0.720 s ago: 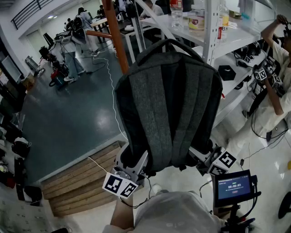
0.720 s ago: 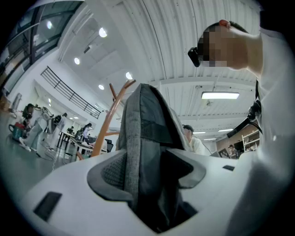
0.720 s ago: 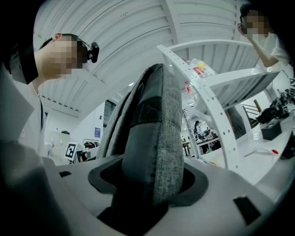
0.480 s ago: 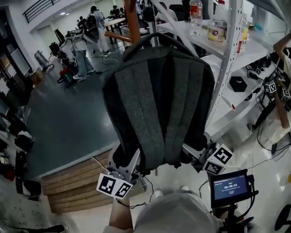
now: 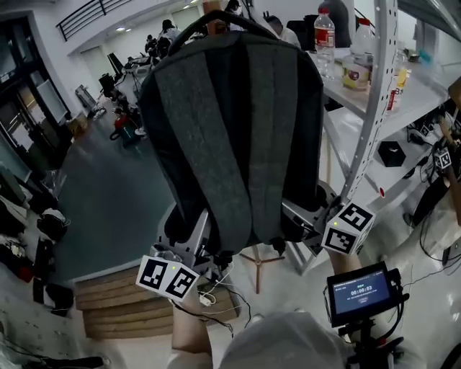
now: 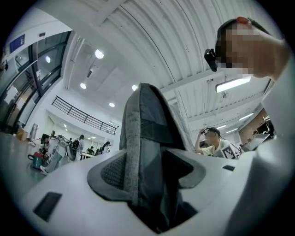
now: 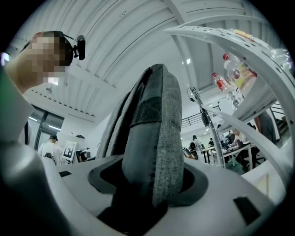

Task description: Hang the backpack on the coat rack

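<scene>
Railing (image 5: pixel 94 14) high on the far left, a balcony line above dark glazing, and below it a wide sweep of glossy dark floor (image 5: pixel 101 194). Low down sit slatted wooden steps (image 5: pixel 108 303), right where dark floor meets pale. Far back, people (image 5: pixel 167 34) stand around desks.

Now the left gripper (image 5: pixel 193 234): jaws wide but clamped on the backpack's lower left edge, grey fabric filling the gap in the left gripper view. Centre stage, the backpack (image 5: pixel 238 122) is up in the air, straps facing the head view, top loop near the frame's upper edge; whether it has caught on anything, I can't tell. Wooden legs (image 5: pixel 257 265) show just beneath it.

The right gripper (image 5: pixel 302 216) pinches the lower right edge the same way. Beyond it rises a white shelf rack (image 5: pixel 379 94) carrying a bottle (image 5: pixel 325 36), and at bottom right a small lit screen (image 5: pixel 360 292) stands over shiny pale floor.
</scene>
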